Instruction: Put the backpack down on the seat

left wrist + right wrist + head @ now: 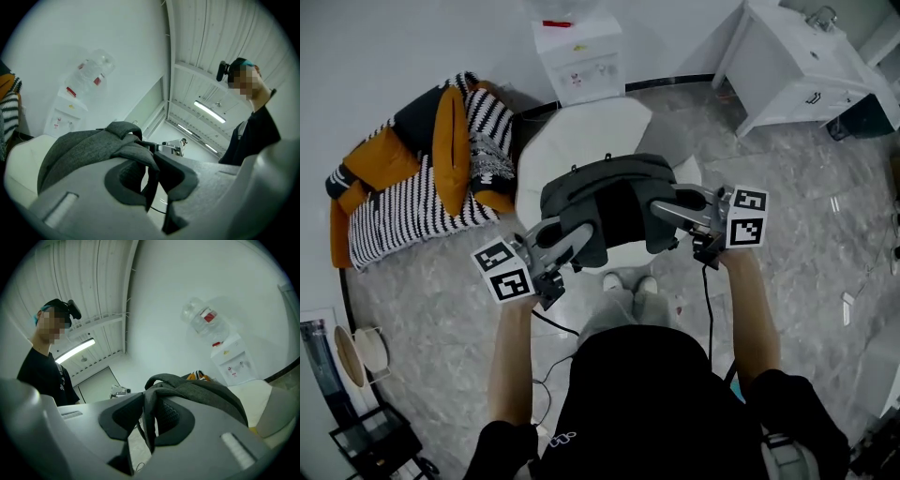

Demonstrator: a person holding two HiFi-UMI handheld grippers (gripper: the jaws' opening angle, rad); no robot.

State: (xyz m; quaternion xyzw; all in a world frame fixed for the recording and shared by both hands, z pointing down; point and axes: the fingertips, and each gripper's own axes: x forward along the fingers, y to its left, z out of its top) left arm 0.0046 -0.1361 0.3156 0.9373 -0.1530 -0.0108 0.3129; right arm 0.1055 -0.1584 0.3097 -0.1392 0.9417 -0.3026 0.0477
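The backpack (605, 202) is a soft grey bag of felt-like weave, with a rounded top and a black back panel. The left gripper (149, 174) is clenched on one shoulder strap (133, 152), its black rubbery pads pinching the folded cloth. The right gripper (145, 417) grasps the other strap (151, 399) likewise (padded mesh shows against one pad). Just beyond both jaws the bag is over the smooth, rounded white seat (572, 131); whether it rests there is unclear. Farther past them stand a water dispenser (579, 56) and a striped, orange-cushioned sofa (412, 187).
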